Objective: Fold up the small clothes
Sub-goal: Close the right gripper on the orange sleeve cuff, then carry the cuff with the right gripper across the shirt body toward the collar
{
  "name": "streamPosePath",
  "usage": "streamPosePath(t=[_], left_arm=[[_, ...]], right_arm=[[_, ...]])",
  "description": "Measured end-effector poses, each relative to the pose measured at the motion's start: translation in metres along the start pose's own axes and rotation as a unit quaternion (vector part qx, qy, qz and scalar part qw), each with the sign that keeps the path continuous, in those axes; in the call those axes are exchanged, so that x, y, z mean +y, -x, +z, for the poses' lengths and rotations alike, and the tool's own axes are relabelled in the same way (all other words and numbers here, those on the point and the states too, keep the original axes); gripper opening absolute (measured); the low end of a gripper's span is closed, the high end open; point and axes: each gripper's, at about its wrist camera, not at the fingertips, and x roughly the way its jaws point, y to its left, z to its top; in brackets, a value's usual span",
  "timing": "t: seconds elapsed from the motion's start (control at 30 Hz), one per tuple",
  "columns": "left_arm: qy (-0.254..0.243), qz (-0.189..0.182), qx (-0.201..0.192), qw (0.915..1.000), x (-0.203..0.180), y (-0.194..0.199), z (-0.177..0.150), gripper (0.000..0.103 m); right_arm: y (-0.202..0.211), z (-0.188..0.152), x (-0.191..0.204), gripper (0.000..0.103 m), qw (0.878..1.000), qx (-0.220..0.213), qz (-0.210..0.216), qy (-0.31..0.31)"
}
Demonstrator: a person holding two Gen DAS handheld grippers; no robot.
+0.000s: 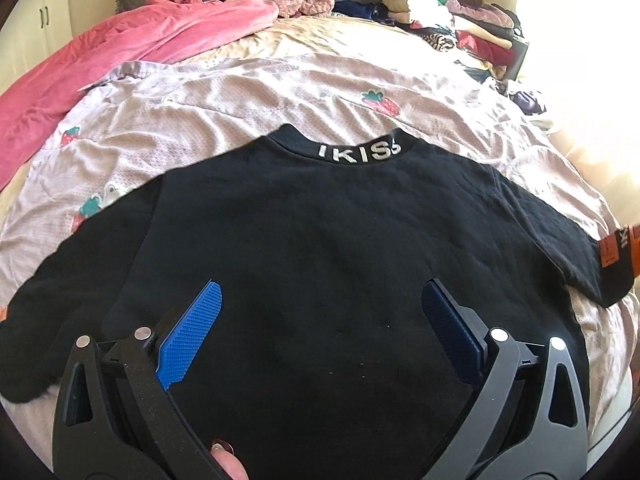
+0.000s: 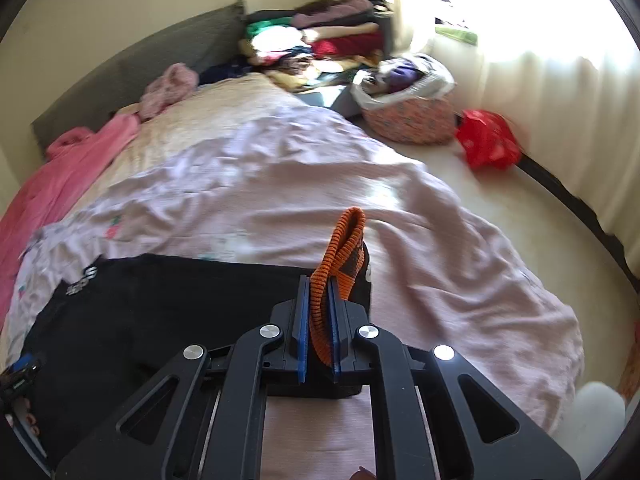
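A black sweatshirt (image 1: 320, 240) with white letters on its collar (image 1: 360, 152) lies flat on the bed, both sleeves spread out. My left gripper (image 1: 320, 312) hovers open over its lower body, blue pads wide apart. My right gripper (image 2: 319, 300) is shut on the orange-striped cuff (image 2: 340, 252) of the right sleeve and holds it raised off the cover. That cuff also shows at the right edge of the left wrist view (image 1: 616, 252). The sweatshirt body shows in the right wrist view (image 2: 160, 300).
A pale pink strawberry-print cover (image 1: 280, 96) lies under the sweatshirt. A pink garment (image 1: 120, 48) lies at the left. Piled clothes (image 1: 448, 16) sit at the bed's head. On the floor stand a flowered basket (image 2: 412, 120) and a red bag (image 2: 488, 140).
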Motion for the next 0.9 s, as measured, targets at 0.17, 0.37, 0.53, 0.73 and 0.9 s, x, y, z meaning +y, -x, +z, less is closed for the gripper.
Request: streamPosePath(t=[0.17,0.37,0.53,0.73,0.9], left_arm=[[0.014,0.004,-0.008,0.9999,0.013,0.009,0.003,0.094],[0.027,0.004,-0.012,0.9996,0.035,0.017,0.008,0.094],[0.043,0.017,-0.016,0.9988,0.058,0.021,0.012,0.094],[0.067,0.026,-0.018,0.9972,0.087,0.027,0.017,0.094],[0.081,0.026,-0.019,0.9962,0.103,0.031,0.019,0.094]], right_arm=[[0.008,0.011,0.047,0.007,0.999,-0.006,0.034,0.031],[0.017,0.018,0.099,0.007,0.996,-0.010,0.071,0.062],[0.022,0.019,0.146,0.007,0.991,-0.007,0.101,0.092],[0.026,0.017,0.200,0.007,0.984,-0.005,0.133,0.123],[0.028,0.013,0.242,0.006,0.976,-0.003,0.160,0.144]])
